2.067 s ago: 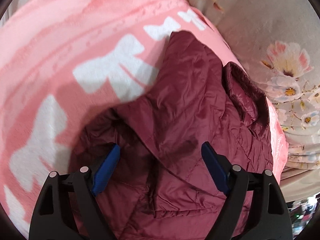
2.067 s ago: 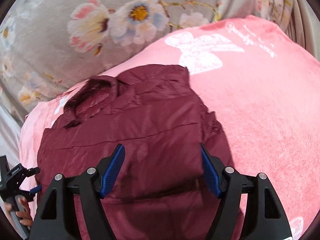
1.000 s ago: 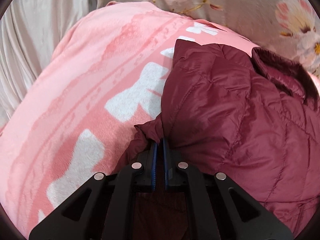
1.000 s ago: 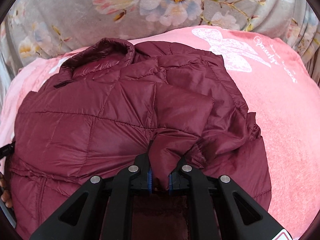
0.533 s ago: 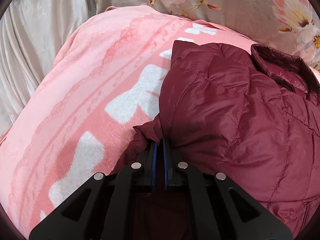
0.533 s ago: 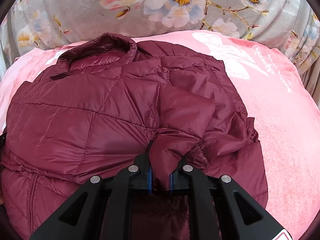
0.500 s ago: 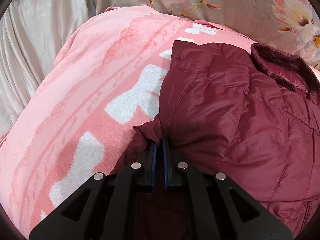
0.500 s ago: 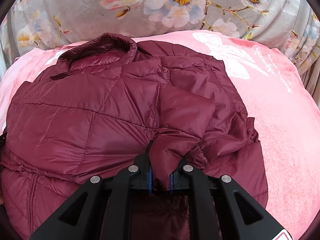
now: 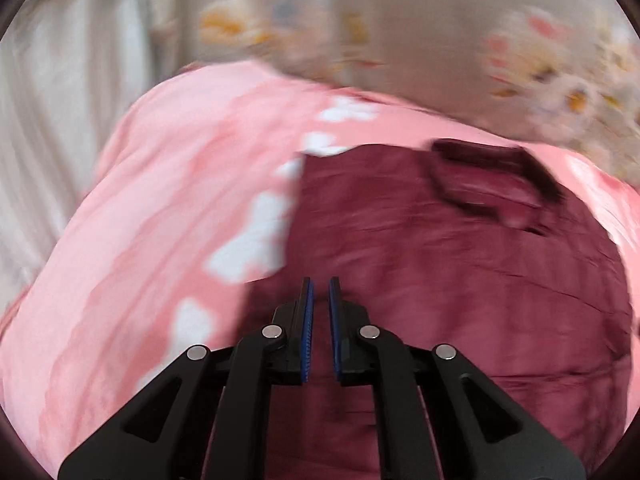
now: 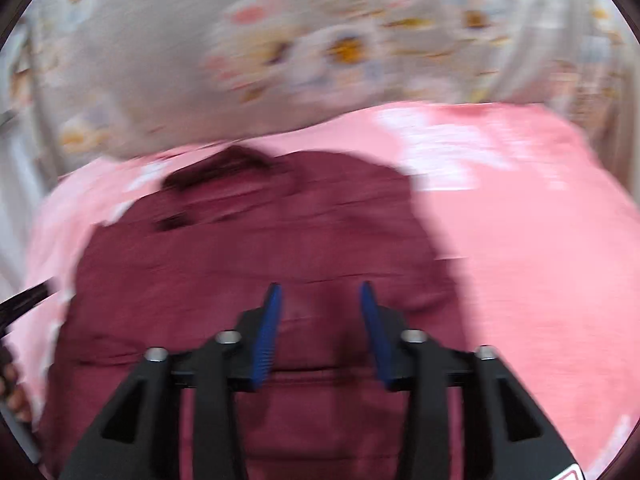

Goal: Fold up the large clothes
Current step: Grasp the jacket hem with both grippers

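A maroon quilted jacket (image 9: 460, 272) lies spread on a pink blanket (image 9: 152, 220), collar at the far end; it also shows in the right wrist view (image 10: 260, 248). Both views are motion-blurred. My left gripper (image 9: 320, 292) hovers over the jacket's near left part, its blue pads a narrow gap apart with nothing between them. My right gripper (image 10: 320, 300) is open and empty above the jacket's near middle.
The pink blanket (image 10: 540, 260) with white patterns covers the bed. A grey floral sheet (image 10: 200, 60) lies beyond it. Pale curtain folds (image 9: 52, 100) hang at the far left. The other gripper's tip (image 10: 24, 300) shows at the left edge of the right wrist view.
Both grippers have let go of the jacket fabric they pinched and pulled back. The right jaws have opened wide, the left only slightly. The jacket now lies flatter.
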`<state>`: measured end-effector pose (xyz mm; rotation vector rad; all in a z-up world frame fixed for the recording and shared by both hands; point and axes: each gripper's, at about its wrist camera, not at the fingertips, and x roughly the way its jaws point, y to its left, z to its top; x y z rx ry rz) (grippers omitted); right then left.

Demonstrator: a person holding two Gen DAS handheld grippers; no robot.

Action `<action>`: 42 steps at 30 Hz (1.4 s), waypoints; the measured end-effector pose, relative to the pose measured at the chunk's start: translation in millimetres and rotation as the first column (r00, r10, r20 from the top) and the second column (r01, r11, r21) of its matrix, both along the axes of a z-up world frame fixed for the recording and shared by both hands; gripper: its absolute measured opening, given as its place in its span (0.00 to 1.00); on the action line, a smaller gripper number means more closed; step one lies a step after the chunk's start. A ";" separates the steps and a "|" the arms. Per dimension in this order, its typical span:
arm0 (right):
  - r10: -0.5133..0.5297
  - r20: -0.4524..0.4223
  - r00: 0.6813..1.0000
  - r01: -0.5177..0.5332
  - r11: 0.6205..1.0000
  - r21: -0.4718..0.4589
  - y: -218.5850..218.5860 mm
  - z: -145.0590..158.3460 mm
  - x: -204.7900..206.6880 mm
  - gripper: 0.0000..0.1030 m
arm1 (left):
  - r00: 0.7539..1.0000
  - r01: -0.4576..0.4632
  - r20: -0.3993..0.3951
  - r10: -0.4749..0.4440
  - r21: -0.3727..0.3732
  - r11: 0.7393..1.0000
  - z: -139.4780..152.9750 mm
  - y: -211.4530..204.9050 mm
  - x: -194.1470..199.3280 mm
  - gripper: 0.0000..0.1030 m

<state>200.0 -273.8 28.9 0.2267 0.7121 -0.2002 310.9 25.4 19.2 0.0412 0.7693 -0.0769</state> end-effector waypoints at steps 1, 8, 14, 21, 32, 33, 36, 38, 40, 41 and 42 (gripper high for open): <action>0.042 -0.015 0.999 -0.042 0.999 0.012 11.4 -3.6 7.7 0.17 | 0.999 0.038 -0.012 -0.038 0.011 0.999 -1.4 -16.5 1.9 0.08; 0.177 -0.127 0.976 -0.180 0.983 -0.016 71.4 -46.3 49.3 0.06 | 0.989 0.112 -0.104 -0.102 0.092 0.989 -50.7 -79.3 14.7 0.07; 0.173 -0.135 0.976 -0.178 0.984 -0.023 74.3 -66.2 51.7 0.05 | 0.993 0.106 -0.058 -0.099 0.132 0.986 -70.0 -84.5 9.6 0.06; 0.162 -0.131 0.978 -0.174 0.981 -0.085 83.4 -69.1 49.3 0.05 | 0.996 0.089 -0.014 -0.088 0.178 0.980 -74.3 -89.0 3.5 0.06; 0.163 -0.126 0.979 -0.172 0.983 -0.063 79.8 -69.6 50.7 0.05 | 0.997 0.079 -0.001 -0.081 0.222 0.972 -76.8 -94.7 0.3 0.06; 0.163 -0.125 0.979 -0.172 0.983 -0.062 80.0 -69.9 50.3 0.05 | 0.997 0.078 0.000 -0.080 0.226 0.971 -77.0 -95.4 0.1 0.06; 0.162 -0.126 0.979 -0.171 0.983 -0.064 80.8 -70.1 50.0 0.05 | 0.997 0.077 0.001 -0.079 0.237 0.968 -77.6 -97.0 0.1 0.06; 0.162 -0.126 0.979 -0.171 0.983 -0.062 80.9 -69.8 49.9 0.05 | 0.997 0.077 0.002 -0.080 0.242 0.967 -77.9 -97.6 -0.1 0.06; 0.164 -0.125 0.979 -0.172 0.983 -0.058 80.1 -69.6 49.9 0.05 | 0.997 0.076 0.002 -0.079 0.248 0.966 -78.3 -98.6 -0.3 0.06; 0.164 -0.124 0.979 -0.172 0.984 -0.055 79.9 -69.6 50.0 0.05 | 0.997 0.076 0.002 -0.079 0.249 0.965 -78.3 -98.8 -0.3 0.06; 0.166 -0.121 0.979 -0.173 0.984 -0.045 78.7 -69.4 50.2 0.06 | 0.997 0.076 0.002 -0.079 0.251 0.965 -78.3 -98.9 -0.2 0.06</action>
